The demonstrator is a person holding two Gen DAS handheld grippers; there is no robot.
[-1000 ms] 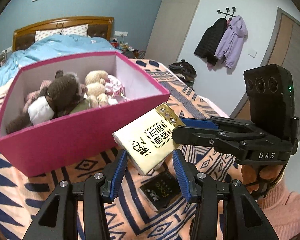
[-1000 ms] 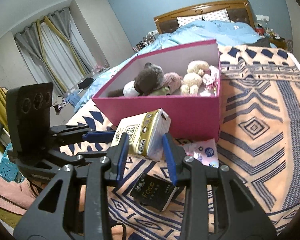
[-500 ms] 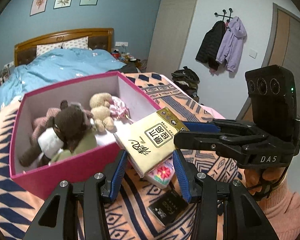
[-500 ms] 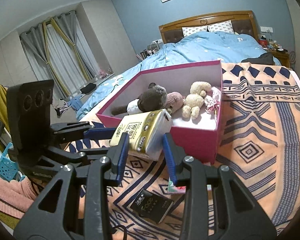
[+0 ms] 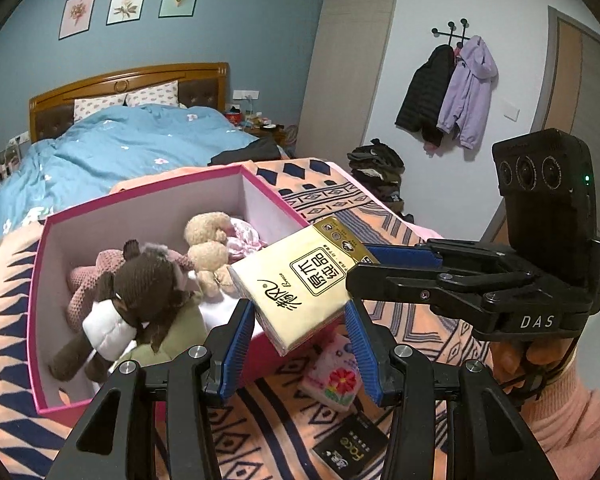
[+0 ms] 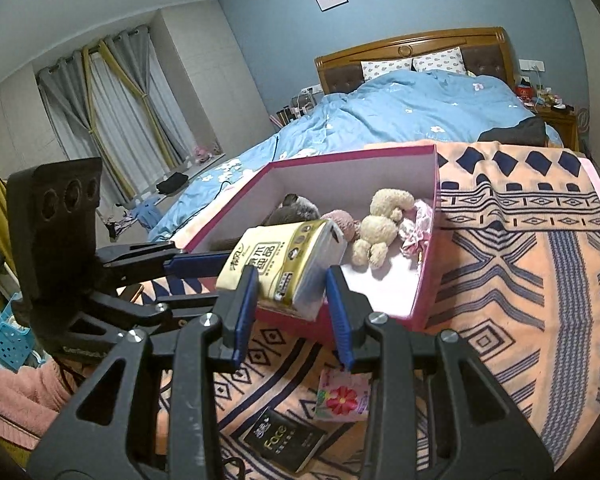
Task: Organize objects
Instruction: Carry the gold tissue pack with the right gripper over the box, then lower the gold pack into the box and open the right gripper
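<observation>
Since the earlier frame you have lifted the yellow tissue pack (image 5: 304, 280) from in front of the pink box (image 5: 148, 208) up to its near rim, so the two packs left on the patterned blanket (image 6: 520, 280) now show below it.

Both claws share the load. Your left claw (image 5: 300, 344) is nearly closed, its blue pads pressed on the pack's near end. Your right claw (image 6: 292, 300) is also nearly closed and clamps the other end; in the left view it comes in from the right side.

The pack hangs in the air, tilted, its long axis running between the two claws and roughly along the box's near wall. It sits just over that wall, with the open interior straight ahead of both claws.

Inside, the brown plush (image 5: 140, 296) and the beige bear (image 5: 208, 248) fill the left and far part; the bare white floor lies nearest the right claw's side. So the coming move looks like a short carry forward and down onto that bare patch.

The floral pack (image 6: 340, 396) and the black pack (image 6: 288, 444) still wait on the blanket, just below your claws.
</observation>
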